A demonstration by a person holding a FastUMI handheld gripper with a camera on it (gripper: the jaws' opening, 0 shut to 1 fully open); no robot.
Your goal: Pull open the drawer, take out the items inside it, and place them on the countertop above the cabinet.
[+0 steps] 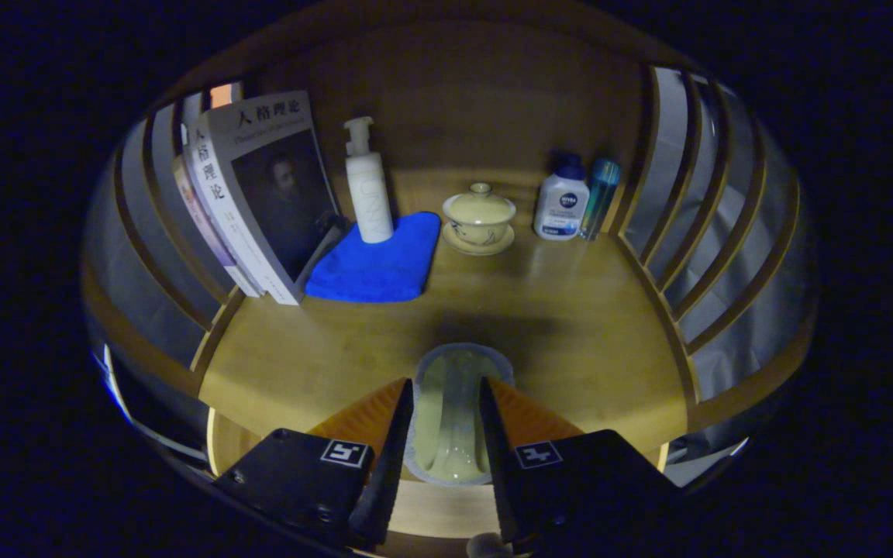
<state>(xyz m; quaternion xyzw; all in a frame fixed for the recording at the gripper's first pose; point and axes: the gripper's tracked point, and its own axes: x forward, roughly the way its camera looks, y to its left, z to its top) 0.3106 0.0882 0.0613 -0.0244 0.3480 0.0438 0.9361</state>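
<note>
My gripper (446, 385) is shut on a pale, flat sealed packet (458, 368), which stands between the two fingers with both pressing on its sides. The packet's rounded end sticks out just past the fingertips, over the front part of the wooden countertop (570, 325). Its shadow falls on the wood just ahead. Whether the packet touches the countertop I cannot tell.
At the back of the countertop stand leaning books (260, 194), a white pump bottle (367, 186) on a folded blue cloth (380, 263), a lidded cup on a saucer (479, 217), a white bottle (561, 203) and a slim teal bottle (600, 195). Slatted wooden sides (679, 232) enclose left and right.
</note>
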